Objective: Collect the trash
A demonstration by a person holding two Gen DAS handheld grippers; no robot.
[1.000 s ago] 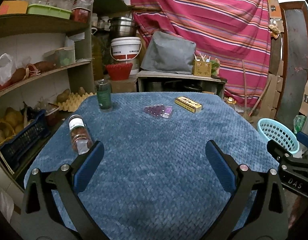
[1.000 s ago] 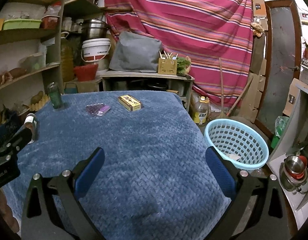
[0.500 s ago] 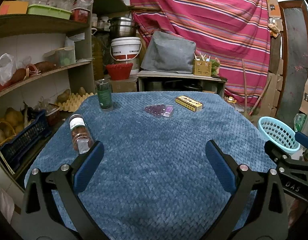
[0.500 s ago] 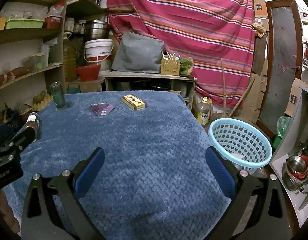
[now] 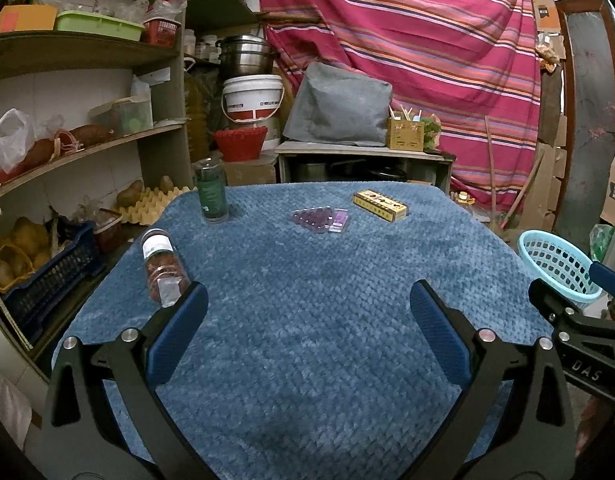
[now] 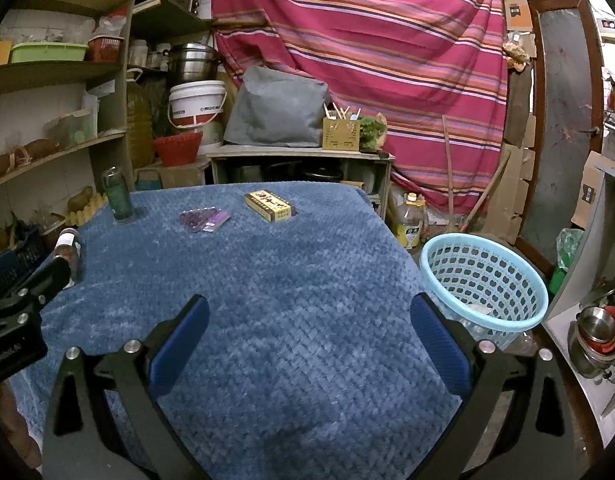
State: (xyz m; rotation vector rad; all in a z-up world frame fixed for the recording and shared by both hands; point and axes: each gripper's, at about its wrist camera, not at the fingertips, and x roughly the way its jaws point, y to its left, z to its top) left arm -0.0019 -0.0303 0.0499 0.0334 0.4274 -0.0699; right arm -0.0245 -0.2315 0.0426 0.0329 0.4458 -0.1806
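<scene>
On the blue quilted table (image 5: 307,280) lie a clear bottle on its side (image 5: 163,266) at the left, an upright green bottle (image 5: 210,190) at the far left, a purple blister pack (image 5: 320,219) and a yellow box (image 5: 379,205) at the far middle. A light blue basket (image 6: 481,280) stands on the floor right of the table, with a pale scrap inside. My left gripper (image 5: 307,320) is open and empty over the near table. My right gripper (image 6: 307,322) is open and empty beside it. The same items show in the right wrist view: blister pack (image 6: 204,219), box (image 6: 269,205), green bottle (image 6: 116,194), lying bottle (image 6: 69,248).
Wooden shelves (image 5: 79,148) with crates and potatoes run along the left. A low cabinet (image 5: 363,164) with a grey cover stands behind the table before a striped curtain (image 5: 427,40). An oil bottle (image 6: 411,226) sits on the floor. Steel pots (image 6: 595,340) sit at the right.
Both grippers have shifted slightly, the right one turning a little left so the basket sits further right. Both stay open and empty. Nothing on the table has moved.
</scene>
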